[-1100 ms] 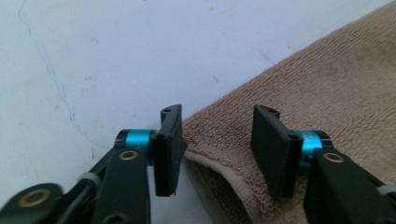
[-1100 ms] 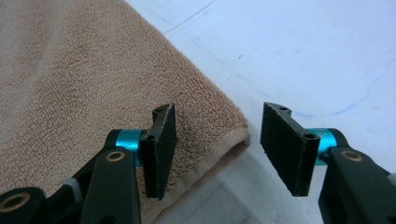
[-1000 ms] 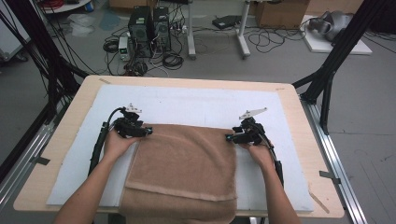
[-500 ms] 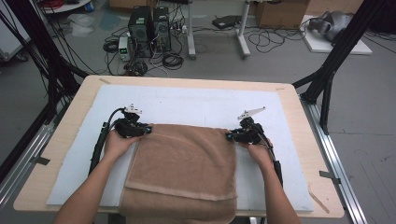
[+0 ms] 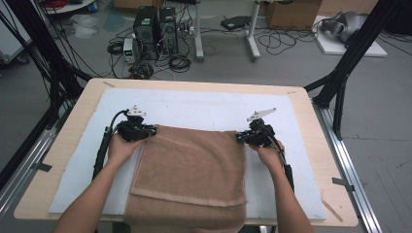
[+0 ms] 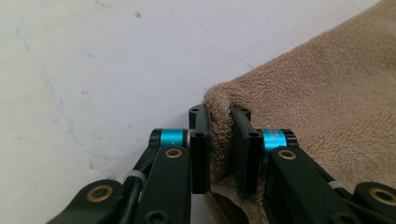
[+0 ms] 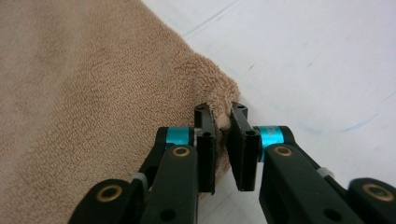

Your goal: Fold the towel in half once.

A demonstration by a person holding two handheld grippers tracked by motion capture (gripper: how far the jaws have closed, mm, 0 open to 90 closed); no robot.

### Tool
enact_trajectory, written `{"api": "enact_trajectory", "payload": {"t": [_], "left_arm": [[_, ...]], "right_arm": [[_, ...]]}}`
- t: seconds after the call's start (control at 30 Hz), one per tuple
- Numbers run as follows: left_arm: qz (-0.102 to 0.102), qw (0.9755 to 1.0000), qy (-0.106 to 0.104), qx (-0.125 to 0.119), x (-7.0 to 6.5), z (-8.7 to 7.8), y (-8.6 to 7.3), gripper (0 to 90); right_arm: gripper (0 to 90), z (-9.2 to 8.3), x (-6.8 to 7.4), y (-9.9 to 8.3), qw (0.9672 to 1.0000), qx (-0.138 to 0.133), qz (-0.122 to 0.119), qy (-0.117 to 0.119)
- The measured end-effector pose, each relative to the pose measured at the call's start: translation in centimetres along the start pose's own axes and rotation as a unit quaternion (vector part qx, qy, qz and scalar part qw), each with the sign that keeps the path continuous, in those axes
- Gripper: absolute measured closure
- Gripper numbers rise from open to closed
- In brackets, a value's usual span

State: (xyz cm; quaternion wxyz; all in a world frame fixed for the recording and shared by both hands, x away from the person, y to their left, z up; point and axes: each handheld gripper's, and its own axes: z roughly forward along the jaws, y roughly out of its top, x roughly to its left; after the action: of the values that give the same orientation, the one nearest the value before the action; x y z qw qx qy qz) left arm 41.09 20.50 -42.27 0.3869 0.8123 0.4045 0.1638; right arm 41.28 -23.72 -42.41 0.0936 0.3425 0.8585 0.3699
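Note:
A folded tan towel (image 5: 192,174) lies on the white mat (image 5: 204,109), its near end hanging over the table's front edge. My left gripper (image 5: 153,131) is at the towel's far left corner, and its jaws have just been closing; they now pinch that corner (image 6: 219,126). At the far right corner my right gripper (image 5: 239,137) has likewise just been closing, and it squeezes the bunched terry cloth (image 7: 219,109). Both grippers lie low on the mat, pointing inward at each other.
The wooden table (image 5: 311,116) carries the white mat. Black frame struts (image 5: 350,63) stand at the right and left corners. On the floor beyond are computer towers (image 5: 155,29), cables and a cardboard box.
Both grippers' jaws have closed onto the towel's far corners. The hands have stayed where they were, and the towel lies as before.

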Motion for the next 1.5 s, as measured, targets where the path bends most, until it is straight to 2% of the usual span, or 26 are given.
{"api": "enact_trajectory", "payload": {"t": [0.17, 0.3, 0.47, 0.6, 0.67, 0.73, 0.8, 0.87, 0.93, 1.0, 1.03, 1.1, 1.13, 1.2, 1.23, 1.27, 1.3, 1.4, 1.5], "left_arm": [[-0.003, 0.9997, 0.016, -0.018, 0.6, -0.8, 1.7, 79.5], [0.008, 0.9988, 0.035, -0.033, 1.1, -2.0, 4.5, 79.5], [0.005, 0.996, 0.053, -0.072, 2.2, -4.4, 8.2, 79.7], [0.016, 0.9946, 0.062, -0.082, 2.2, -5.0, 9.7, 79.5], [0.008, 0.9961, 0.055, -0.069, 2.4, -4.6, 9.4, 76.7], [0.01, 0.9968, 0.055, -0.057, 2.4, -4.1, 8.6, 70.7], [0.003, 0.9974, 0.049, -0.052, 2.5, -3.8, 7.7, 65.1], [0.002, 0.9977, 0.05, -0.046, 2.5, -3.7, 6.7, 63.4], [-0.003, 0.9981, 0.044, -0.043, 2.5, -3.5, 5.8, 61.0], [-0.006, 0.9985, 0.032, -0.044, 2.3, -3.5, 4.8, 59.3], [-0.004, 0.9986, 0.027, -0.044, 2.1, -3.4, 4.4, 58.7], [0.004, 0.9989, 0.019, -0.044, 1.5, -3.4, 3.5, 58.4], [0.007, 0.9989, 0.014, -0.044, 1.3, -3.4, 3.3, 57.9], [0.016, 0.9989, 0.009, -0.044, 0.8, -3.5, 2.5, 57.3], [0.015, 0.9989, 0.003, -0.044, 0.7, -3.5, 2.3, 56.5], [0.017, 0.9993, -0.002, -0.034, 0.6, -3.5, 2.1, 55.6], [0.027, 0.999, -0.001, -0.035, 0.2, -3.7, 1.8, 54.0], [0.027, 0.9983, -0.011, -0.05, -0.3, -4.2, 0.9, 53.5], [0.03, 0.9978, -0.021, -0.055, -1.0, -4.6, -0.3, 51.2]], "right_arm": [[84.3, -1.0, -0.6, 2.4, 0.9994, -0.021, -0.008, -0.028], [84.7, -1.9, -1.1, 5.0, 0.998, -0.031, -0.014, -0.053], [84.9, -4.0, -1.6, 8.8, 0.9944, -0.066, -0.02, -0.08], [84.9, -5.1, -1.6, 10.8, 0.9916, -0.076, -0.035, -0.099], [82.9, -4.9, -1.9, 10.9, 0.9925, -0.074, -0.027, -0.094], [69.2, -4.2, -2.2, 10.5, 0.994, -0.066, -0.012, -0.086], [65.4, -3.4, -2.4, 9.7, 0.9957, -0.055, -0.004, -0.074], [59.4, -2.8, -2.3, 9.0, 0.9969, -0.043, 0.004, -0.066], [57.0, -2.6, -2.0, 8.3, 0.9971, -0.045, 0.004, -0.061], [53.1, -2.4, -1.7, 7.8, 0.9979, -0.046, 0.008, -0.046], [51.1, -2.2, -1.3, 7.5, 0.9983, -0.039, 0.006, -0.043], [48.7, -2.1, -0.8, 6.9, 0.9985, -0.044, 0.005, -0.033], [44.3, -2.0, -0.5, 6.7, 0.9992, -0.03, 0.014, -0.024], [42.4, -1.9, 0.0, 6.6, 0.9997, -0.012, 0.019, -0.008], [42.9, -2.0, 0.6, 6.4, 0.9998, -0.018, 0.005, -0.012], [43.6, -2.2, 1.0, 6.1, 0.9994, -0.031, -0.004, -0.012], [43.6, -2.4, 1.4, 5.9, 0.999, -0.042, -0.009, -0.011], [40.6, -2.8, 2.0, 4.8, 0.9989, -0.045, -0.008, -0.01], [36.6, -3.2, 2.5, 3.6, 0.9986, -0.051, -0.004, -0.011]]}}
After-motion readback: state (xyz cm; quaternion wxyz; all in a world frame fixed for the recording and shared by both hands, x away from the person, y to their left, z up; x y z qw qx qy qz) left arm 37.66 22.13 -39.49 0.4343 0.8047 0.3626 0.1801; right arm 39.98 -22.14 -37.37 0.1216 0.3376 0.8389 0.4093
